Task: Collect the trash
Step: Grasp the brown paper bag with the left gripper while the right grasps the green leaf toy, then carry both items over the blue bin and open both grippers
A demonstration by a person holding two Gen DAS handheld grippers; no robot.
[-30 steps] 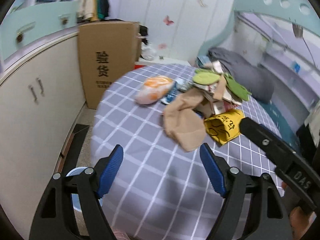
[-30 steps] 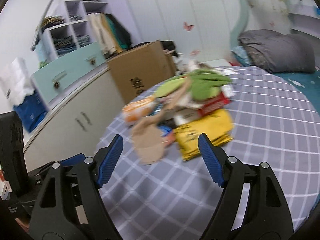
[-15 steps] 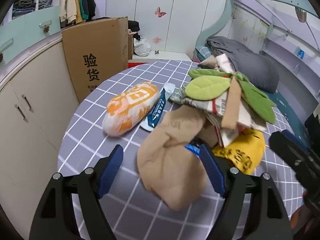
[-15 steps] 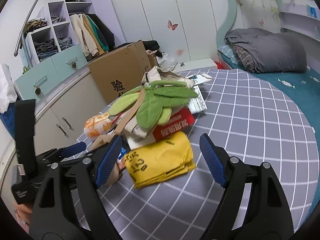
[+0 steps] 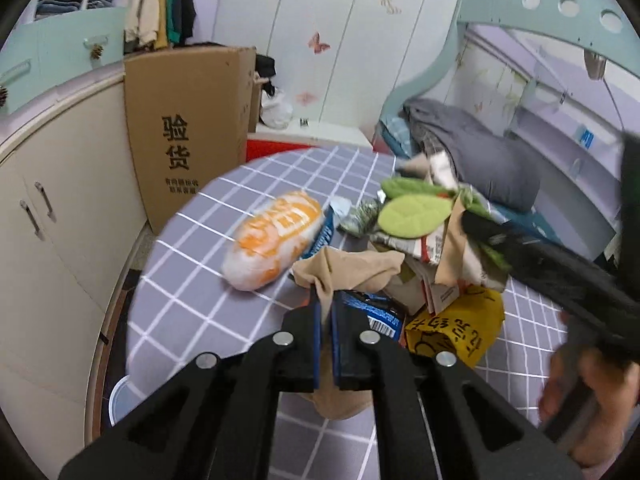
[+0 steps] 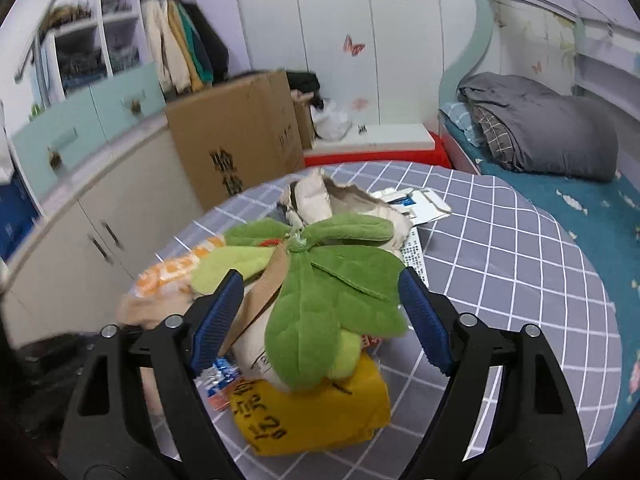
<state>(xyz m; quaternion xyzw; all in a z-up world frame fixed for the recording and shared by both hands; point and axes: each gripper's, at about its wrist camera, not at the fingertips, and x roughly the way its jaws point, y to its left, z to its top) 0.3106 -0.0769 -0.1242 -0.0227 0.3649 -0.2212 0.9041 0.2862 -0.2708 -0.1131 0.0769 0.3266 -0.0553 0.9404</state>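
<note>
- Left gripper (image 5: 326, 320): jaws clenched on the tan stocking (image 5: 352, 268), at the near edge of the trash pile (image 6: 320, 280) on the worktop (image 6: 500, 248); a lift may drag the blue wrapper (image 5: 372, 312) it overlies
- Right gripper (image 6: 320, 312): jaws released, straddling the green leaf toy (image 6: 332, 304); closing risks toppling the pile

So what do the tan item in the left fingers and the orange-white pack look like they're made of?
Tan item: thin, matte stretch fabric, likely hosiery; it drapes and bunches limply. Orange-white pack: glossy plastic film, puffed like a sealed snack bag, though blurred.
</note>
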